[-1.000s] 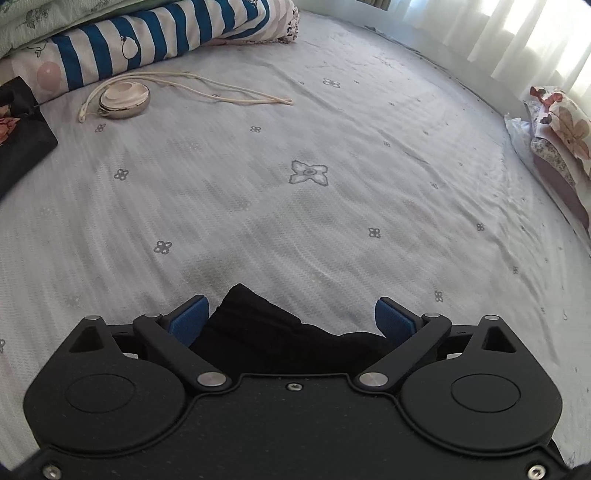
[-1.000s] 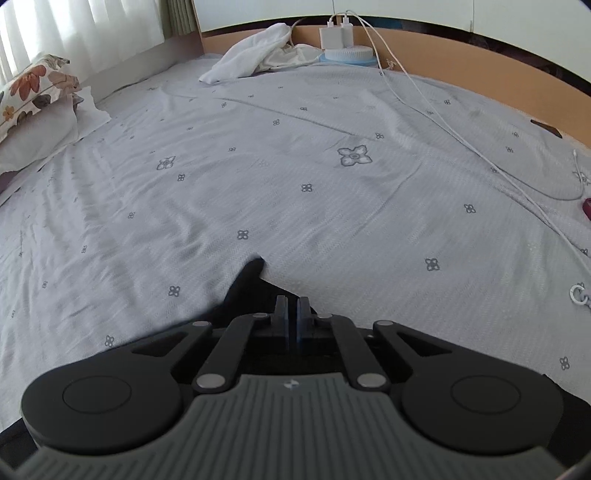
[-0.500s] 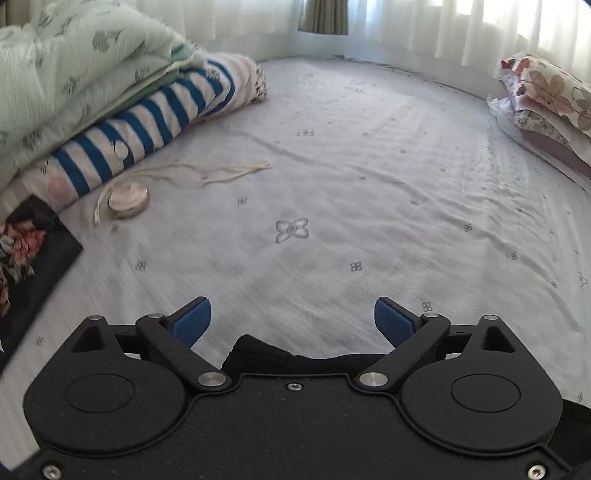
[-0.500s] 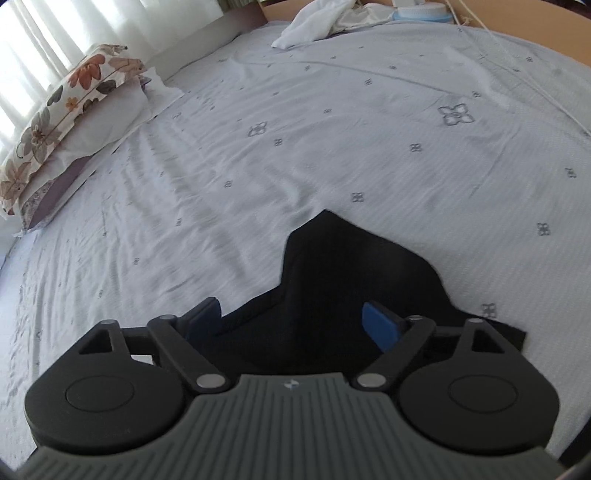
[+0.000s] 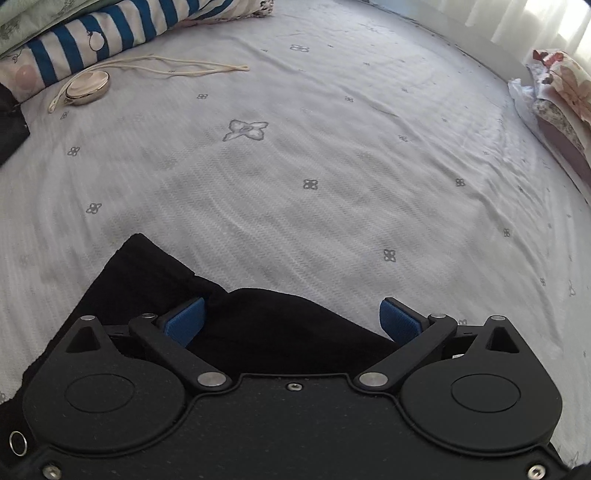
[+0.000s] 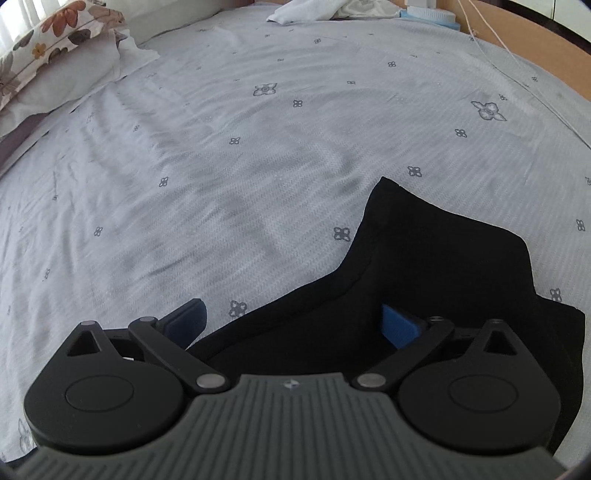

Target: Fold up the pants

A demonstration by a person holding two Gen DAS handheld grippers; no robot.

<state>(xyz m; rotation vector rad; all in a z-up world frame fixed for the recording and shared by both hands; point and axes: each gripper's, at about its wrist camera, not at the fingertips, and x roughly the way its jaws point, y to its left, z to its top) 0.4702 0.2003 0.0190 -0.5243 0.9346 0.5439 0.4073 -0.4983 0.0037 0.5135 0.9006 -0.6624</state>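
Observation:
The black pants (image 5: 266, 321) lie bunched on the grey patterned bed sheet (image 5: 314, 166), low in both wrist views. My left gripper (image 5: 291, 319) is open, its blue pads (image 5: 184, 321) spread wide above the pants' edge, holding nothing. In the right wrist view the pants (image 6: 443, 258) lie folded over themselves at the right. My right gripper (image 6: 291, 321) is open over their left edge, with one pad (image 6: 399, 325) above the fabric and the other over the sheet.
A striped blue-and-white bedding roll (image 5: 122, 29) and a round compact with a cord (image 5: 88, 86) lie at the far left. Floral pillows (image 6: 55, 33) sit by the window side. White cloth (image 6: 314, 9), a charger cable (image 6: 517, 62) and the wooden headboard are at the far right.
My right gripper has opened and let go of the pants, which now lie spread on the sheet. Both grippers have shifted their view over the bed; the left stayed open.

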